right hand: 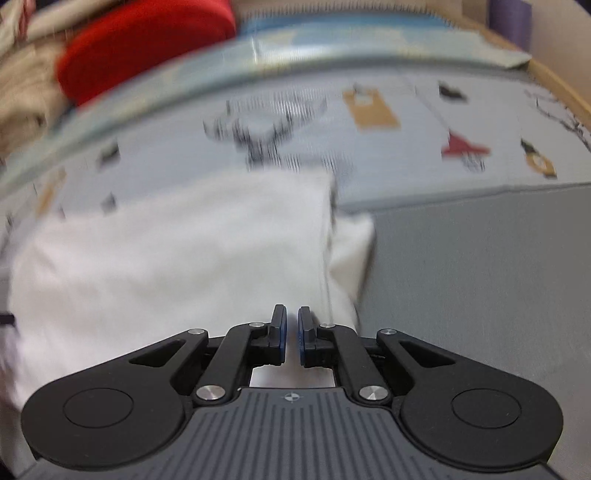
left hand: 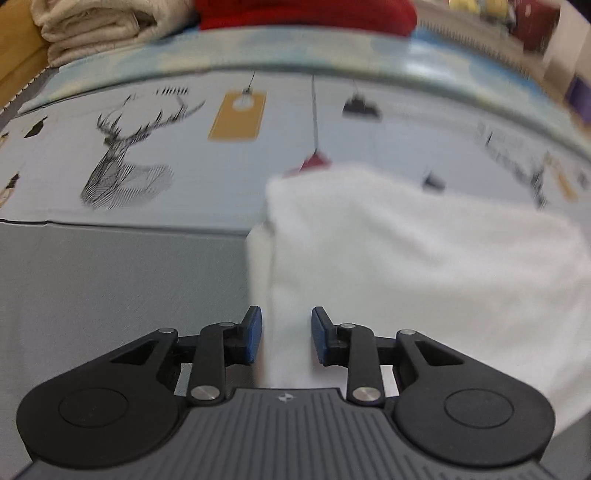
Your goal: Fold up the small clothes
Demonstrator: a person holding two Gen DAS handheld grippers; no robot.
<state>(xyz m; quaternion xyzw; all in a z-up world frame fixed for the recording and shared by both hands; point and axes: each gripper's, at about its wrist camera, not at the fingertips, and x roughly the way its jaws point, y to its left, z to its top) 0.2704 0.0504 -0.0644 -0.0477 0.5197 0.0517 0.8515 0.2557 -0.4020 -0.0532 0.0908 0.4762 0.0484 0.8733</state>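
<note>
White cotton garment (left hand: 406, 266) lies folded; the left gripper (left hand: 286, 334) gapes over its edge, and the right gripper (right hand: 291, 334), nearly together beside it, could drag the fold loose.

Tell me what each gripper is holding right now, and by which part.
The left gripper holds nothing: its jaws stand apart over the white garment. Whether the nearly shut right gripper pinches the garment's edge cannot be told.

From my left wrist view, the folded garment (left hand: 406, 266) lies ahead and to the right, partly on the plain mat (left hand: 110, 288) and partly on the printed cloth (left hand: 221, 155) behind it. Behind that cloth a folded blanket (left hand: 92, 29) sits at the far left, with a cushion (left hand: 303, 14) just to its right.
</note>
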